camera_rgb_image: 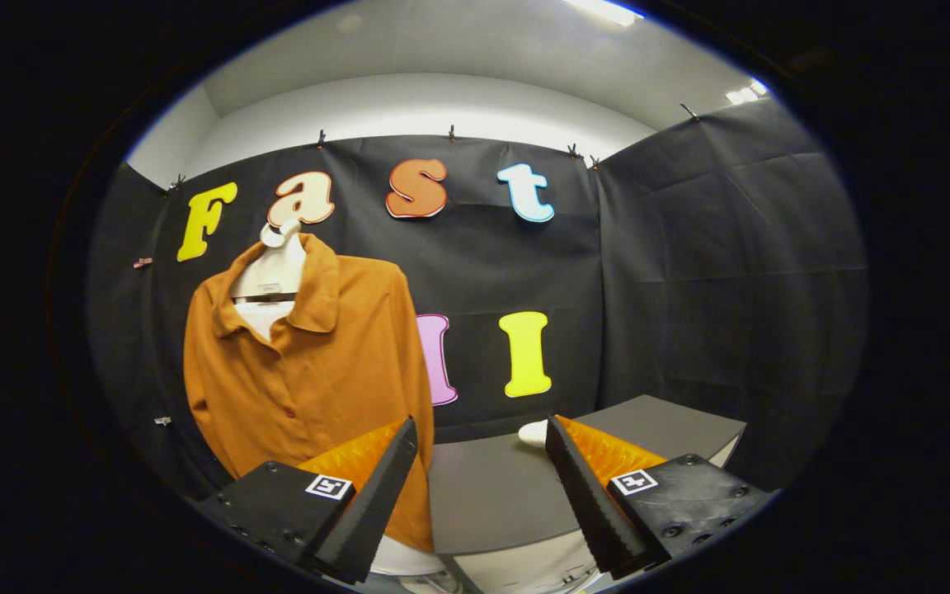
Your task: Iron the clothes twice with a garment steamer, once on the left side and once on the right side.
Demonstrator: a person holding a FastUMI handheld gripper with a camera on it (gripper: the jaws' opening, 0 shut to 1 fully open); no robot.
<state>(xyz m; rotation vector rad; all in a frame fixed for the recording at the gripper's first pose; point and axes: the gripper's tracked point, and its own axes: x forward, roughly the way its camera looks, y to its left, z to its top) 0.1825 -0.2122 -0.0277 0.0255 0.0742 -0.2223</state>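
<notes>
Tool (pixel 482 437) released, gripping nothing.
Shirt (pixel 318 363) hangs beyond left finger; white object (pixel 533 432) on worktop (pixel 491 495) ahead.

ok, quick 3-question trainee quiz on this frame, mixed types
1. True or false: the fingers are shut on the orange shirt.
2. The shirt hangs on: A) a white hanger B) a chair C) the grey table.
3. Fill in: a small white object lies on the ____ table, by the right finger.

Key: 1 false, the fingers stand open with nothing between them; 2 A; 3 grey.
</notes>
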